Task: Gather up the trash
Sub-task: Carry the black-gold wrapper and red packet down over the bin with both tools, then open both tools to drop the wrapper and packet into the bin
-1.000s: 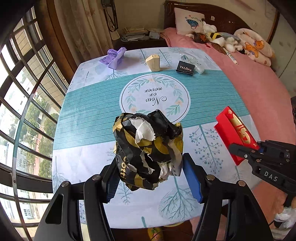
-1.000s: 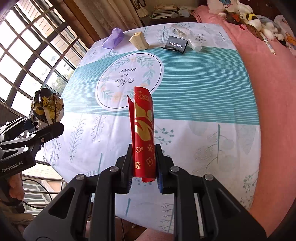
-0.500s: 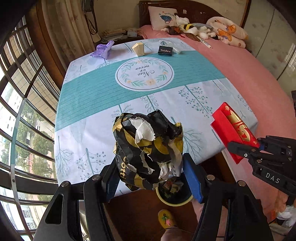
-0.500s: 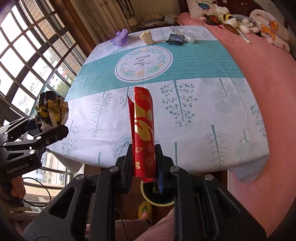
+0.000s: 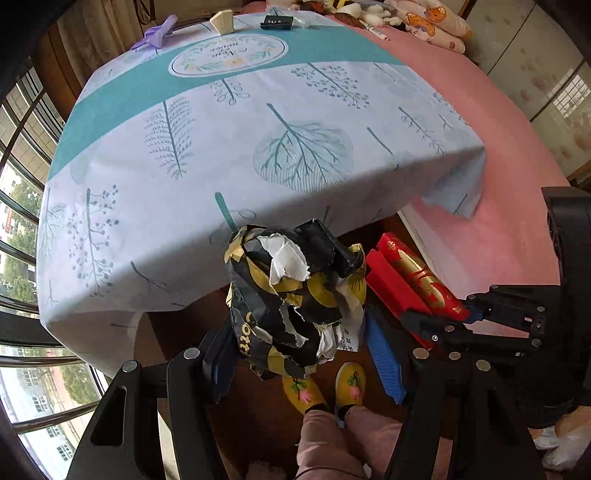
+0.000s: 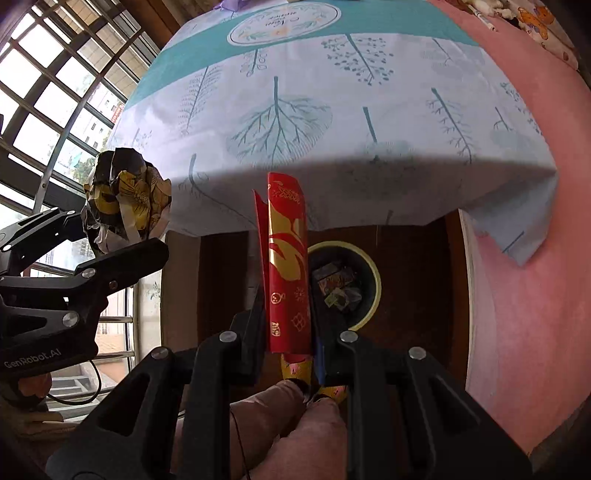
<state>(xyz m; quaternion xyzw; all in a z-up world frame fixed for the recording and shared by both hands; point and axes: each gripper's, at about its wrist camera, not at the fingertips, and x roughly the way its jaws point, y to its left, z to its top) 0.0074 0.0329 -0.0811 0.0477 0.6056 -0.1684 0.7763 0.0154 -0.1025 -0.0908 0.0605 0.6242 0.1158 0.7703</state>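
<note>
My left gripper (image 5: pixel 301 354) is shut on a crumpled black and yellow wrapper (image 5: pixel 291 299), held off the table's front edge above the floor. The same wrapper (image 6: pixel 125 192) shows at the left of the right wrist view. My right gripper (image 6: pixel 288 332) is shut on a flat red and gold envelope (image 6: pixel 286 258), which stands upright between the pads. That envelope (image 5: pixel 410 280) also appears just right of the wrapper. Below the right gripper a yellow-rimmed bin (image 6: pixel 371 266) stands on the floor with scraps inside.
The table, under a tree-print cloth (image 5: pixel 258 140), has a black box (image 5: pixel 277 23), a beige object (image 5: pixel 221 20) and a purple item (image 5: pixel 155 33) at its far edge. A pink bed (image 5: pixel 498 147) lies to the right. The person's yellow slippers (image 5: pixel 349 380) stand below.
Both grippers have drawn back off the table's front edge and tipped downward with their loads still held. The floor, the bin and the slippers have come into view.
</note>
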